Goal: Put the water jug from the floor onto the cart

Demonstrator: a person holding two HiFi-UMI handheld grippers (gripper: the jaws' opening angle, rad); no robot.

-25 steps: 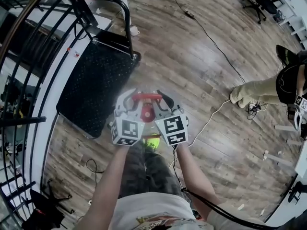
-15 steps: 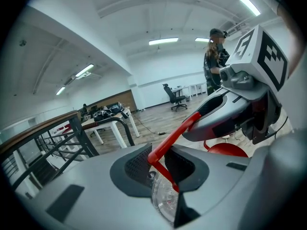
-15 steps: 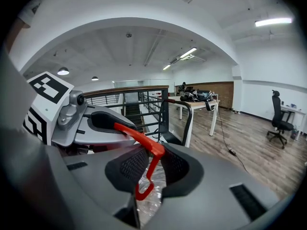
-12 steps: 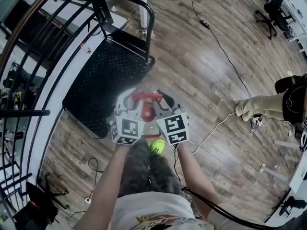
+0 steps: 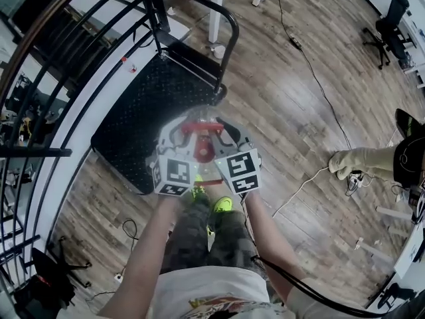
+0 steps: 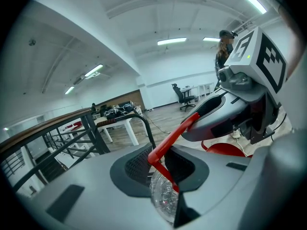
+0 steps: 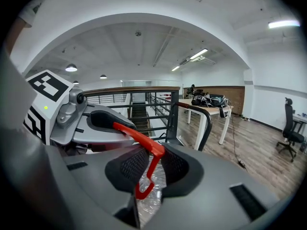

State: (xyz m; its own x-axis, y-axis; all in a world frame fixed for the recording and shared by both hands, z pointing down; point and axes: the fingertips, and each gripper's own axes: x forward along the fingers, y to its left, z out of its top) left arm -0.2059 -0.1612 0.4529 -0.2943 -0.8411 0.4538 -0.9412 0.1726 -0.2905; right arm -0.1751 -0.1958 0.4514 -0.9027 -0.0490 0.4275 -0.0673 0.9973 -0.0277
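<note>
The water jug (image 5: 207, 173) is clear with a red cap (image 5: 204, 153) and a red carry handle (image 5: 202, 127). It hangs off the floor, held by that handle. My left gripper (image 5: 178, 131) is shut on the handle's left end and my right gripper (image 5: 226, 129) on its right end. In the left gripper view the handle (image 6: 168, 147) runs between the pads (image 6: 140, 166), with the jug (image 6: 163, 199) below. The right gripper view shows the same handle (image 7: 144, 139). The black flat cart (image 5: 149, 108) lies just ahead and left, and the jug sits at its near edge.
The cart's push bar (image 5: 227, 20) stands at its far end. A black stair railing (image 5: 46, 78) curves along the left. White table legs (image 5: 214, 12), floor cables (image 5: 312, 175), an office chair (image 5: 392, 22) and another person's boot (image 5: 362, 159) are farther off.
Both grippers have carried the jug forward together. The cart has come closer, and the jug now overlaps its near edge. The grip on the handle is unchanged.
</note>
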